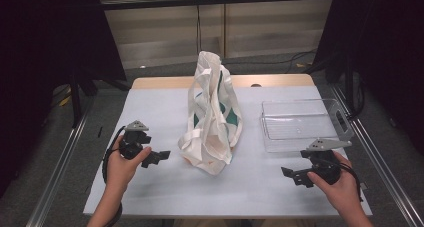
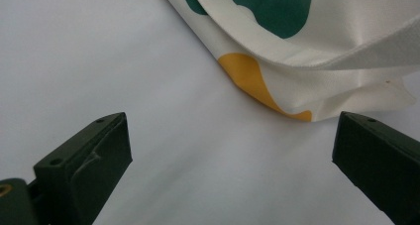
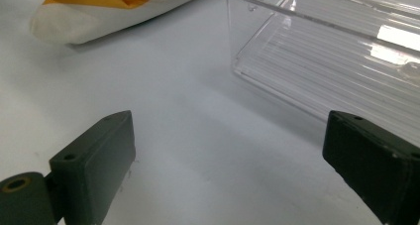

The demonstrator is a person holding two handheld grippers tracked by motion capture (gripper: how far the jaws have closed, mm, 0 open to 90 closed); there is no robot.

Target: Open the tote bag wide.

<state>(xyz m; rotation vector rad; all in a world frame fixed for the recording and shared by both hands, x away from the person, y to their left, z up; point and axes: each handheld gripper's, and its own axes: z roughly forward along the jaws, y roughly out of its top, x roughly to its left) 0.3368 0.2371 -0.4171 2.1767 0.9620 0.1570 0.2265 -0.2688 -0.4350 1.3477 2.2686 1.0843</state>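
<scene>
A white cloth tote bag (image 1: 211, 118) with green and yellow patches stands slumped in the middle of the table, its handles up. My left gripper (image 1: 159, 157) rests on the table just left of the bag's base, open with nothing between its jaws; its own view shows the bag's yellow corner (image 2: 247, 76) ahead. My right gripper (image 1: 295, 175) lies near the front right, open and empty, its jaws toward the bag. A clear plastic bin (image 1: 300, 123) sits just beyond it, and its wall (image 3: 317, 61) fills the right gripper view's upper right.
The table (image 1: 165, 112) is covered in white sheet, with a wooden strip at the far edge. Metal rails run along both sides. Black curtains hang left and right. Cables lie on the floor behind.
</scene>
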